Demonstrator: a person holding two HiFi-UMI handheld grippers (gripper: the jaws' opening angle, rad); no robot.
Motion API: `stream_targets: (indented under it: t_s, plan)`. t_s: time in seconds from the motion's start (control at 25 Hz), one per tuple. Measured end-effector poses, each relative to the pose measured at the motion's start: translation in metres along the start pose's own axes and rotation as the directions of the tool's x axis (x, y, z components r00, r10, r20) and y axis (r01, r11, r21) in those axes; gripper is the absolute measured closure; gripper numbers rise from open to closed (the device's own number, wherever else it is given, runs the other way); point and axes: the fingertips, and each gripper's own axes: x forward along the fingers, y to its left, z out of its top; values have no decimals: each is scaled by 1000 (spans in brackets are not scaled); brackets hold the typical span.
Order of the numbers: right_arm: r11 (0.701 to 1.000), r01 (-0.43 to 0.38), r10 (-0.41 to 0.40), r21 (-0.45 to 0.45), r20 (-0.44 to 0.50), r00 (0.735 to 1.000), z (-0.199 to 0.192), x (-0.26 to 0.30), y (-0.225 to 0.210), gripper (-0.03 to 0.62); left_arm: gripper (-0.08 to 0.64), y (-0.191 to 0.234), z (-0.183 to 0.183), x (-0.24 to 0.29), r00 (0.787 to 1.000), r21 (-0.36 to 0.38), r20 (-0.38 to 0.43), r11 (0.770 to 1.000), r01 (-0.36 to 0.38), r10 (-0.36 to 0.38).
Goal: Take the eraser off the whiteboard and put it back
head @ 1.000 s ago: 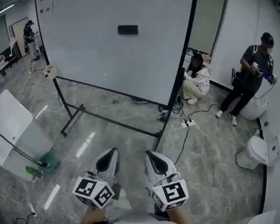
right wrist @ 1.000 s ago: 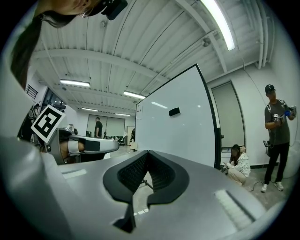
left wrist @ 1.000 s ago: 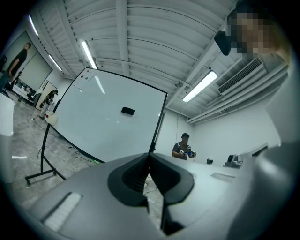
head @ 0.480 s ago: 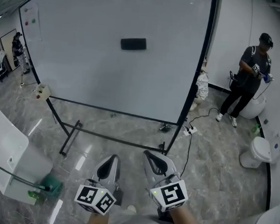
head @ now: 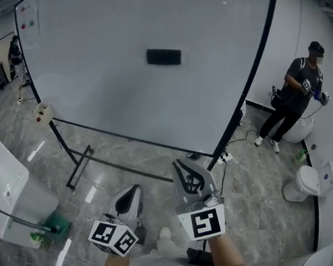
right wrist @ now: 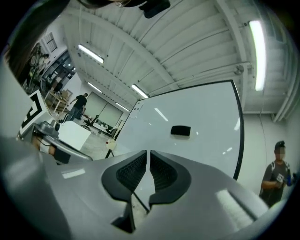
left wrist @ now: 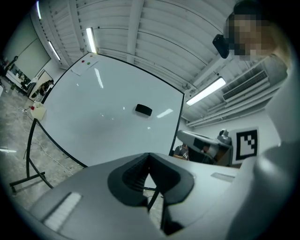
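Head view: whiteboard (head: 101, 91) top (cropped)

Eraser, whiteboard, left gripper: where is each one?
eraser (head: 163, 56), head view, middle of its black body.
whiteboard (head: 97, 68), head view, bare surface left of eraser.
left gripper (left wrist: 149, 157), left gripper view, between its fingertips.

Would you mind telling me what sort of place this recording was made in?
Probably a large indoor lab or test hall: a free-standing whiteboard, a polished stone-look floor with what look like toilets set out along the wall, and ceiling strip lights.
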Motion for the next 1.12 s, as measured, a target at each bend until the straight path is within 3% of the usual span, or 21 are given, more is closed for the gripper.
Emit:
stream_targets:
  t_s: [0.2,0.32,0.44,0.68,0.88,1.04,1.12]
  plan:
    - [980,20,-12,-196,40,999,43,52,-44,511,560,18,5,27,1000,2,6,1000,-11,11]
    - [933,72,-44,-353,88,995,66,86,-68,455,560,28,14,45,1000,8,26,1000,-15,14]
    - [854,83,-44,-513,87,995,79,121,-86,415,560,42,20,60,998,9,47,999,-34,34]
    - [673,3,-65,-740,-56,996,79,186,-118,344,560,63,37,88,993,13,96,997,-72,70]
    - [562,-42,-106,-826,-122,987,73,223,-136,330,560,74,44,103,988,11,120,995,-104,102]
    - [438,-85,-157,-895,-170,973,67,245,-145,327,560,85,48,106,985,9,124,993,-122,120]
    - [411,-107,-169,-905,-192,967,64,253,-146,327,560,92,50,106,985,9,121,992,-125,123]
